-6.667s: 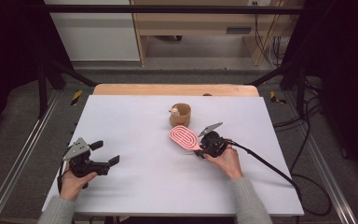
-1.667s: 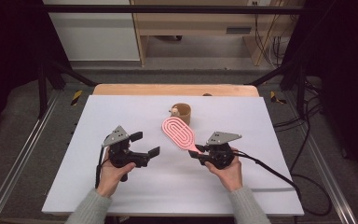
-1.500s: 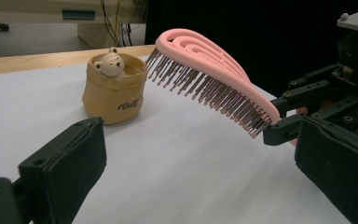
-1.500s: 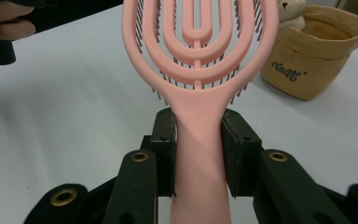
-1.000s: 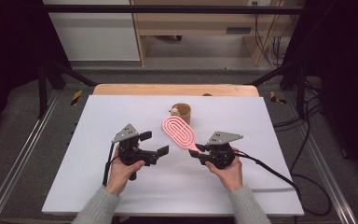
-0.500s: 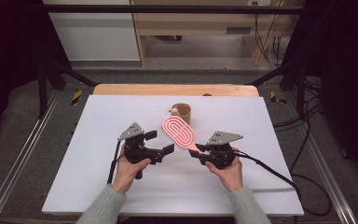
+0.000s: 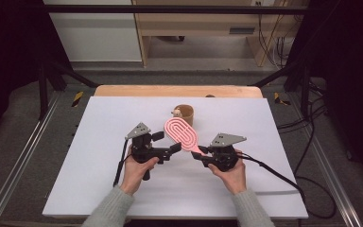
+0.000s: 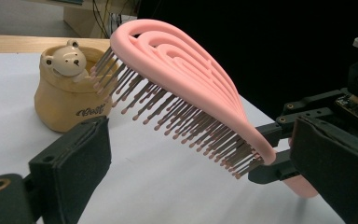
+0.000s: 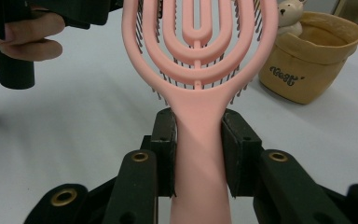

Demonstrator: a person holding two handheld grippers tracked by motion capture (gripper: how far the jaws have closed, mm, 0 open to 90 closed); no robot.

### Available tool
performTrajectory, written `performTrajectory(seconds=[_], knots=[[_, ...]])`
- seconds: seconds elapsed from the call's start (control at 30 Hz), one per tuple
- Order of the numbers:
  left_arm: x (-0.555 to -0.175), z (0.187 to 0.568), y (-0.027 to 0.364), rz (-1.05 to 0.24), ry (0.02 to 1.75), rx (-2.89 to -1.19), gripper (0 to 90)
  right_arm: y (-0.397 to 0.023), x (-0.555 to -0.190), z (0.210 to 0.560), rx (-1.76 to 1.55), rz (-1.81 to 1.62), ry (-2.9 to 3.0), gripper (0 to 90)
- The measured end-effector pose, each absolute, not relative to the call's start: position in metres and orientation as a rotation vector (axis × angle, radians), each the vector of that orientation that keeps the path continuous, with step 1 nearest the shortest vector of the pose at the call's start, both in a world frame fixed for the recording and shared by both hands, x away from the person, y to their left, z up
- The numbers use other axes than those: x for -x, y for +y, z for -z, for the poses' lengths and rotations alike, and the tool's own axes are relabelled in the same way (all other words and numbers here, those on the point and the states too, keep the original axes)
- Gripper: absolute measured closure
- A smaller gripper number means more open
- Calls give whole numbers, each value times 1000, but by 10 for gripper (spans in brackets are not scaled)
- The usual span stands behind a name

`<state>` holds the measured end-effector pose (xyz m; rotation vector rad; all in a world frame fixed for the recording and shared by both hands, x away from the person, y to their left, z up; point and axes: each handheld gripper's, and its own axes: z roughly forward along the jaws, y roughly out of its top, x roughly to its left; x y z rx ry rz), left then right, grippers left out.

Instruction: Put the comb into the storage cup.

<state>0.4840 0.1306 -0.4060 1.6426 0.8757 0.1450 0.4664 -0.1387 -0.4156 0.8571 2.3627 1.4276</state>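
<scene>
Above the table's middle, the right gripper [image 7: 199, 152] clamps the pink hairbrush [image 7: 181, 134] by its handle. Since a second ago the left gripper [image 7: 166, 144] has moved in; its jaws, just starting to close, straddle the bristled head untouched, suggesting a handover.

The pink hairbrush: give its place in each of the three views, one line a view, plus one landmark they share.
High view: pink hairbrush at table centre, its head between the two grippers, the handle running to the right gripper.
Left gripper view: it slants from upper left to lower right, bristles down.
Right gripper view: it stands centre, the handle clamped between the jaws.
Shared landmark: the tan bear cup beyond the head.
</scene>
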Motion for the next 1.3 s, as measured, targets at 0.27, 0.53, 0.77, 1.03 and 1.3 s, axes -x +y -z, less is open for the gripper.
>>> performTrajectory(seconds=[0.27,0.53,0.77,1.03,1.3], knots=[[-486,407,123,-132,899,-1626,116,-138,-466,416,-856,-1429,2362,691],[-488,408,116,-127,924,-1616,206,-138,-466,416,-854,-1432,2364,691],[-490,409,112,-123,949,-1590,295,-137,-465,416,-847,-1439,2362,691],[-491,408,112,-93,983,-1561,347,-137,-465,416,-844,-1441,2359,691],[-490,408,111,-83,996,-1558,391,-136,-466,418,-842,-1431,2371,691]])
